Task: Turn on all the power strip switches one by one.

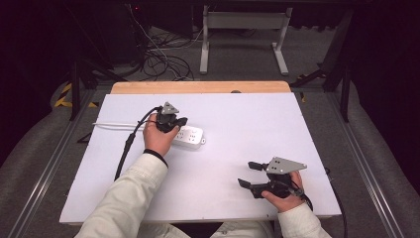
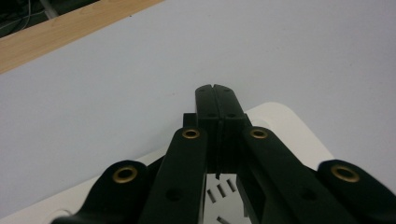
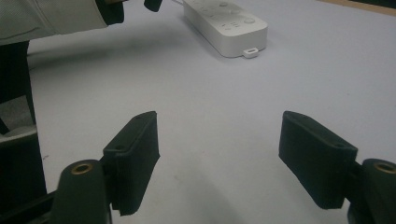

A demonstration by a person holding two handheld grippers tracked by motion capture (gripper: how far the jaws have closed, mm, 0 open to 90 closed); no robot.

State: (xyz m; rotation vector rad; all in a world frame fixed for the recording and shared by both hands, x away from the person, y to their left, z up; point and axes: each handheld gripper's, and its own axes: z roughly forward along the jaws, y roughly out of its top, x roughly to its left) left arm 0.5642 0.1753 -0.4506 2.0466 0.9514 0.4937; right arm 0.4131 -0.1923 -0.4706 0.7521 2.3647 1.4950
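A white power strip (image 1: 190, 137) lies left of the table's middle, its white cord (image 1: 111, 125) running off to the left. My left gripper (image 1: 181, 121) hovers over the strip's left part, jaws pressed together with nothing between them. In the left gripper view the shut gripper (image 2: 215, 92) points past the power strip (image 2: 285, 128), whose socket slots (image 2: 222, 190) show beneath the jaws. My right gripper (image 1: 246, 174) rests near the front right of the table, open and empty. In the right gripper view its open gripper (image 3: 219, 156) faces the distant power strip (image 3: 225, 24).
The white tabletop (image 1: 247, 119) has a wooden strip (image 1: 198, 87) along its far edge. A black cable (image 1: 126, 148) trails from the left gripper toward the front left. Beyond the table are floor cables (image 1: 158, 59) and a grey metal stand (image 1: 242, 22). A pale sleeve (image 3: 51, 18) crosses the right gripper view's top left.
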